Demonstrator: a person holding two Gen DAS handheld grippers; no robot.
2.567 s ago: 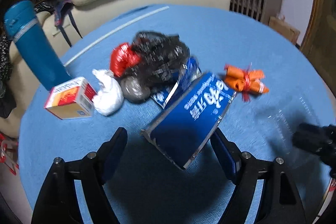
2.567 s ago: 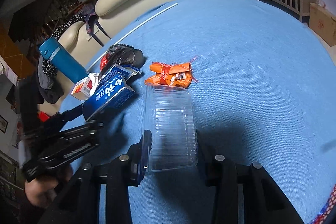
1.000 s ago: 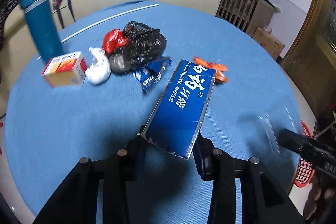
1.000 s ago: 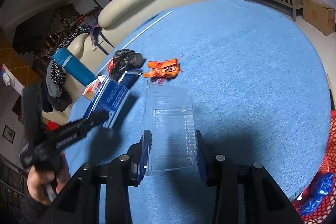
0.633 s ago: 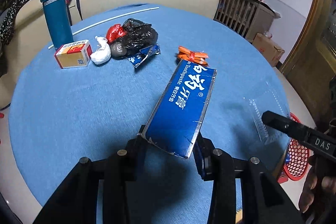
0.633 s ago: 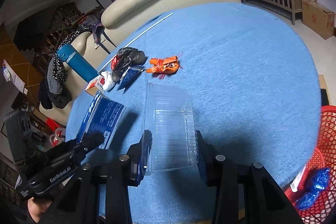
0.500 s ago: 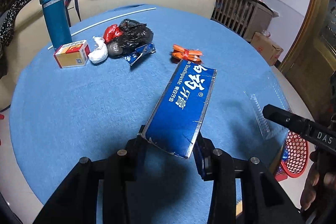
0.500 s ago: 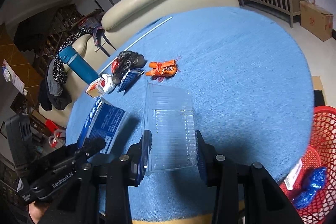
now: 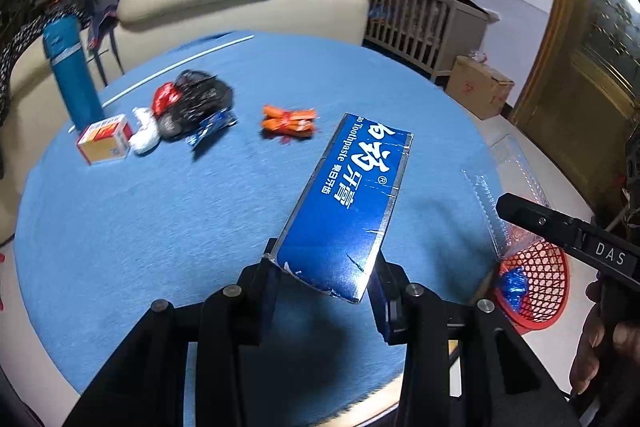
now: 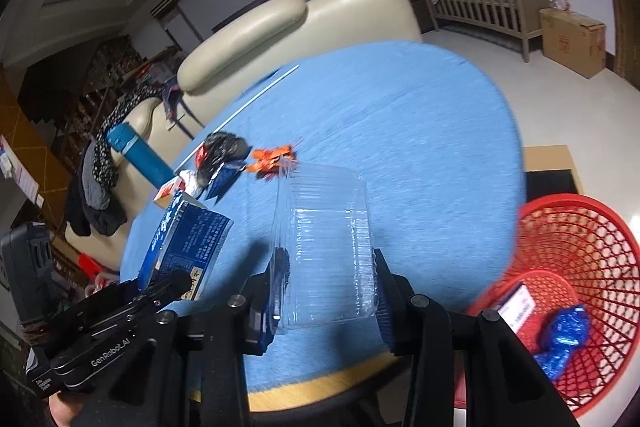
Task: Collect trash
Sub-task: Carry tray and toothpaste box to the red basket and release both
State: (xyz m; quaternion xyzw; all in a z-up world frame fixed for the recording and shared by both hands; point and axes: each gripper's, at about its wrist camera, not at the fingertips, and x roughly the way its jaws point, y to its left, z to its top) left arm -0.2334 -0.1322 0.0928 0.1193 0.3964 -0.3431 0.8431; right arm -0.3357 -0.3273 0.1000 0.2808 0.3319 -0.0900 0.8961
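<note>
Gripping a blue toothpaste box (image 9: 348, 203) by its near end, the left tool (image 9: 324, 291) holds it up over the blue table (image 9: 160, 211). The right tool (image 10: 328, 291) is squeezed on a clear plastic tray (image 10: 326, 247), above the table's edge. A red basket (image 10: 576, 275) sits on the floor at 4 o'clock from that tray, with a blue wrapper (image 10: 564, 331) inside. An orange wrapper (image 9: 288, 121) and a black bag (image 9: 200, 97) lie far off at 11 o'clock on the table.
</note>
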